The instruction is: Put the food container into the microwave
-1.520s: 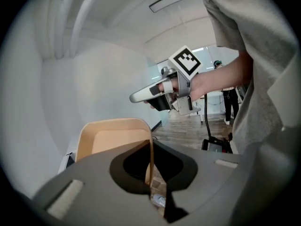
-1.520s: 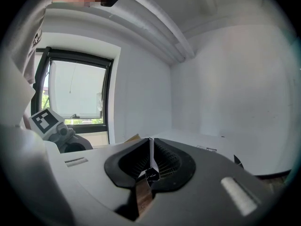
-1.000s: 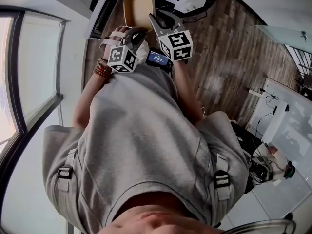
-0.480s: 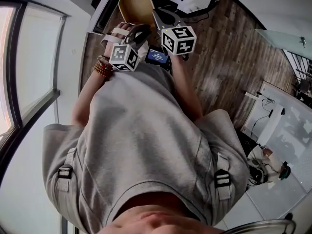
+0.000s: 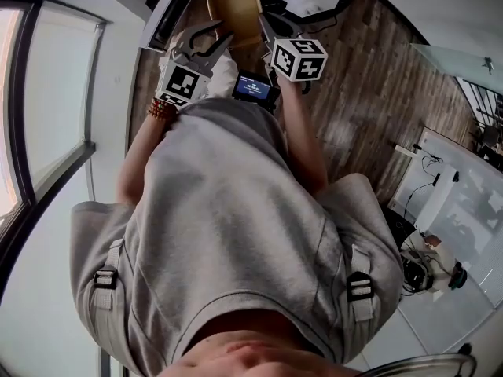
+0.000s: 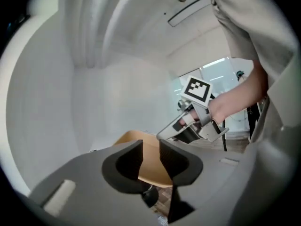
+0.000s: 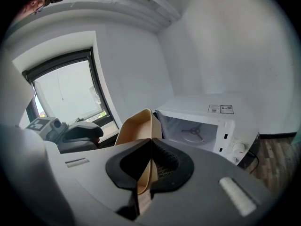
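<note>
Jaws on my right gripper (image 7: 151, 142) have just closed. Ahead is the open microwave (image 7: 211, 119). They pinch the container (image 7: 136, 126) by its wall, tilted on edge near that opening. My left gripper's (image 6: 151, 145) jaws have just spread, gripping nothing.

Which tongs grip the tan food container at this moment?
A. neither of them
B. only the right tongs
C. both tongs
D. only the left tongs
B: the right tongs, which have just been closing, are pinched on a wall of the food container. The left tongs have just been opening and stand apart, their pads not pressing on it.
</note>
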Available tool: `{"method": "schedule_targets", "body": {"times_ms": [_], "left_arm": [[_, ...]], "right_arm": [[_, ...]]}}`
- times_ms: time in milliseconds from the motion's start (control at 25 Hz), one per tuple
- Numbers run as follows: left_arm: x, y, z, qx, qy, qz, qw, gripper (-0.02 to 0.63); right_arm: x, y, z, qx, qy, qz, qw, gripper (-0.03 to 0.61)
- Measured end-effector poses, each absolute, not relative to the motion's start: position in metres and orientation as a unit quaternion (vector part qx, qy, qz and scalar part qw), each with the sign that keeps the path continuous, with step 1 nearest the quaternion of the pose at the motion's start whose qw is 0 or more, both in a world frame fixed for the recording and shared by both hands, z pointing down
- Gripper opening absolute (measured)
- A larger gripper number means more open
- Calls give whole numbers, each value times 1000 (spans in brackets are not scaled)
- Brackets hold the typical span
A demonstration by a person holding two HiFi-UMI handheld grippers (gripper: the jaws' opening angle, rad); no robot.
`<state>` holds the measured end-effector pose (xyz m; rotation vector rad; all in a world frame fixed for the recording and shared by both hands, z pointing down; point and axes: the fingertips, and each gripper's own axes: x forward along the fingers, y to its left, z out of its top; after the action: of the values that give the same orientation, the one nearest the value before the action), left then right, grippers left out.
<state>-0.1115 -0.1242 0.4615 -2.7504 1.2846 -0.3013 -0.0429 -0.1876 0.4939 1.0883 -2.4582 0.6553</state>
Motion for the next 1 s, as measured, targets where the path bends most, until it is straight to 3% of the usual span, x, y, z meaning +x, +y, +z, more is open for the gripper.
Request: {"method": "schedule_targets", "body": {"times_ms": [200, 1000], "left_arm": [[-130, -132, 479, -891, 445, -85, -4, 104], [-116, -143, 497, -900, 425, -95, -16, 98]], "right_arm": [[-34, -185, 507, 380, -871, 244, 191, 25], [-23, -203, 551, 376, -858, 310, 163, 25]]}}
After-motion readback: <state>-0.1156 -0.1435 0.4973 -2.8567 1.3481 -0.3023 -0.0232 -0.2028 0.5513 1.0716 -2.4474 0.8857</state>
